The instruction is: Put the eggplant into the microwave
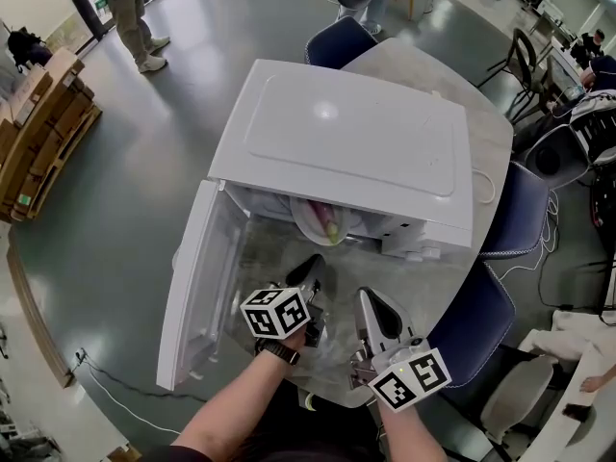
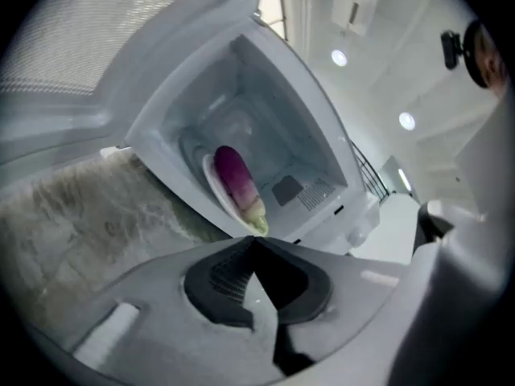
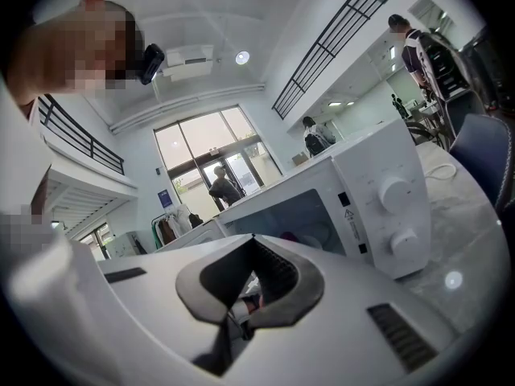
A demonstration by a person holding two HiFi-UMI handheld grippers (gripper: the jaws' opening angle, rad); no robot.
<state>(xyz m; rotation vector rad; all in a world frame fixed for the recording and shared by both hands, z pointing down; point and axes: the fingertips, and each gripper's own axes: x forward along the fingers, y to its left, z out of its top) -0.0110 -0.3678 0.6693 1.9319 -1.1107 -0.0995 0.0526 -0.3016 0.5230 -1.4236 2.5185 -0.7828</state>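
Note:
The purple eggplant (image 2: 236,177) with a pale green end lies on a white plate (image 2: 211,182) inside the white microwave (image 1: 346,133). In the head view only a bit of the eggplant (image 1: 327,221) shows under the top edge. The microwave door (image 1: 197,287) hangs open to the left. My left gripper (image 1: 310,268) is in front of the opening, apart from the eggplant, jaws shut with nothing between them (image 2: 254,240). My right gripper (image 1: 369,298) is beside it, before the control knobs (image 3: 392,215), and is also shut and empty.
The microwave stands on a marble table (image 1: 423,75) with a white cord (image 1: 486,191) at its right side. Blue chairs (image 1: 339,41) (image 1: 515,210) (image 1: 476,320) ring the table. Wooden pallets (image 1: 43,133) lie at the far left. A person (image 1: 130,12) stands on the floor beyond.

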